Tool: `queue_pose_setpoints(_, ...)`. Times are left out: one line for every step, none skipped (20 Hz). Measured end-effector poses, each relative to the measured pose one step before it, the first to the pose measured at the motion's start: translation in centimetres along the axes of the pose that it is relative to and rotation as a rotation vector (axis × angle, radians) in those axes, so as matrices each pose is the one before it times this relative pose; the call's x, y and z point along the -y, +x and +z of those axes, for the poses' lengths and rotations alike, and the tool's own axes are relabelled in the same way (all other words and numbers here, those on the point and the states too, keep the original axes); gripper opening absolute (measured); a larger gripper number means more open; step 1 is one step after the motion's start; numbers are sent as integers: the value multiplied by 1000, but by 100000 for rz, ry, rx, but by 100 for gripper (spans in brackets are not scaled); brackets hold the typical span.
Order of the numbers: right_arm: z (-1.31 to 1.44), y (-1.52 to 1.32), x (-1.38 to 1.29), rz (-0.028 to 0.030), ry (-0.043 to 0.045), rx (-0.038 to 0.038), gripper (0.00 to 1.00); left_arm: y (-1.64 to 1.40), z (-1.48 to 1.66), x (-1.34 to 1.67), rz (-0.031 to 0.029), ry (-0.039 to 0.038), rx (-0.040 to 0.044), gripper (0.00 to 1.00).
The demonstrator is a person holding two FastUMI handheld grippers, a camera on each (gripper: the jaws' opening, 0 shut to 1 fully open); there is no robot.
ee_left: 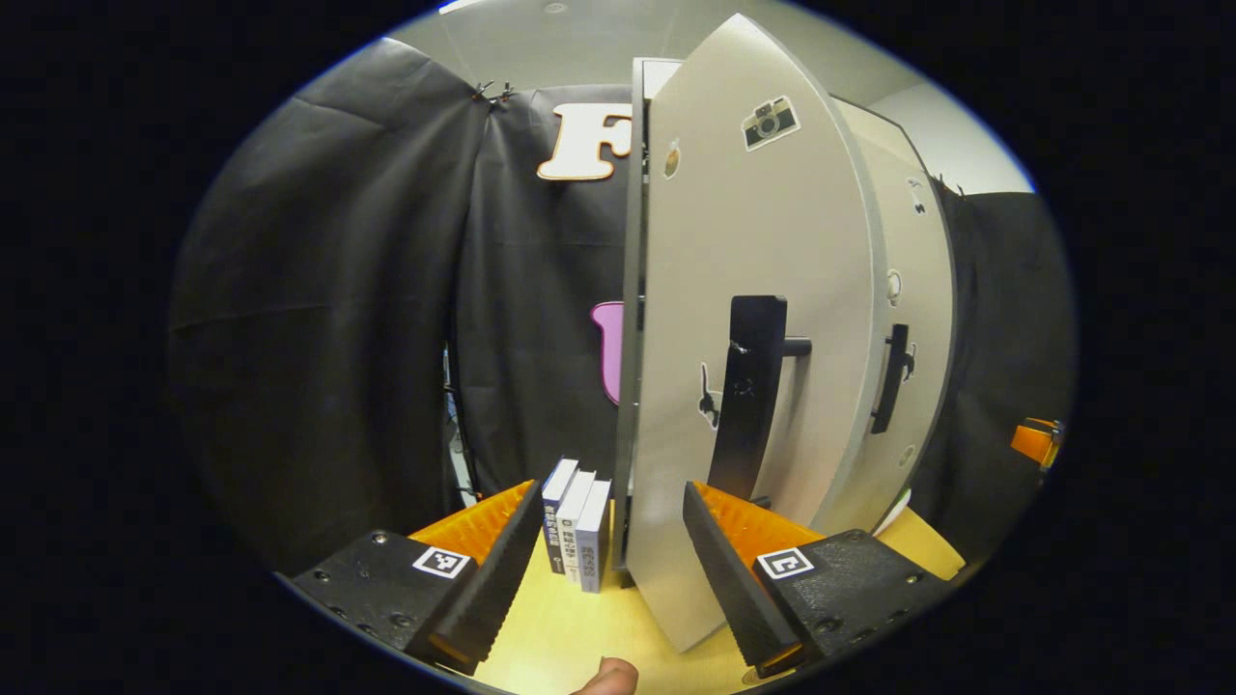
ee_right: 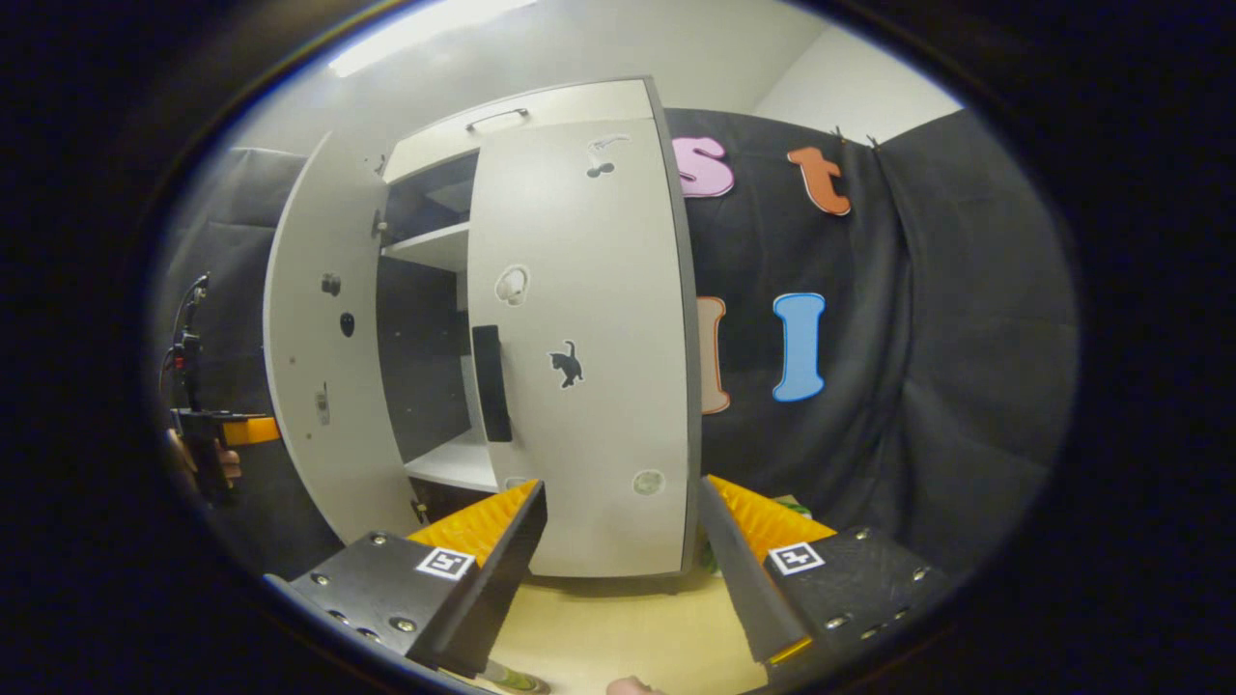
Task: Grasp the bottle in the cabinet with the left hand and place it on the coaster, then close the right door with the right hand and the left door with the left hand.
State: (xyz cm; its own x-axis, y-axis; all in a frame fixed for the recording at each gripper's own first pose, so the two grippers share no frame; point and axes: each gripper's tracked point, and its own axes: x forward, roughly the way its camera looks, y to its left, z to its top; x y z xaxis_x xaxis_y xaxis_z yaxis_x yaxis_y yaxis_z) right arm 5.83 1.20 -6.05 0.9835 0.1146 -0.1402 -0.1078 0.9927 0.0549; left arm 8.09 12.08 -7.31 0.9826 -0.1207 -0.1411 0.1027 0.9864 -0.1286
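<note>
1. Black cloth drapes the booth behind a tall grey cabinet that stands on a pale yellow wooden bench.
2. Seen from the right gripper view, the grey right door with the cat sticker sits shut or very nearly so, while the grey left door swings wide, baring white shelves; this suggests the right door's step is done.
3. Right claw hangs released in front of that door, gripping nothing, its fingers apart as if backing off from a push.
4. Left claw is likewise spread and empty, aimed at the left door's outer face, near its long black bar handle, placed to press the panel closed.
5. Three slim upright books stand on the bench beside the cabinet.
6. As for the bottle and coaster, a green scrap past the right finger may be them, but I cannot tell.
</note>
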Motion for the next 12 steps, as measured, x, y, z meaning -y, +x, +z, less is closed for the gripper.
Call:
queue_pose_setpoints(42, -88, -186, 255, 256, 54, 95, 299, 114, 662, -1079, 196, 204, 93)
queue_pose_setpoints(-77, -151, -86, -73, -290, -285, 95, 240, 21, 833, -1332, 523, 9, 89)
queue_pose_setpoints(-35, -144, -53, -182, -669, -99, 95, 307, -10, 624, -1084, 433, 381, 93)
queue_pose_setpoints(-104, -235, 74, -346, -768, 6, 95, 296, 205, 714, -1363, 788, 721, 93)
queue_pose_setpoints(-54, -231, 59, -558, -806, -94, 95, 278, 116, 606, -1268, 503, 143, 93)
queue_pose_setpoints(-171, -345, 64, -589, -760, -81, 95, 306, -33, 791, -2022, 432, 205, 89)
queue_pose_setpoints(31, -370, -46, -84, -174, 156, 95, 366, -103, 787, -1889, 139, -382, 94)
queue_pose_setpoints(9, -317, -36, -61, 94, 240, 95, 309, -44, 1126, -2685, -185, -639, 93)
queue_pose_setpoints(117, -264, 118, -577, 177, 260, 95, 231, -11, 1215, -2437, -120, -608, 93)
queue_pose_setpoints(124, -122, 129, -288, 340, 256, 95, 60, 183, 1061, -1789, 688, 267, 94)
queue_pose_setpoints(165, -213, 17, -105, 170, 267, 95, 31, 386, 437, -579, 1755, 1086, 95)
queue_pose_setpoints(68, -211, 63, -349, 153, 279, 95, -115, 528, 399, -39, 2534, 1591, 94)
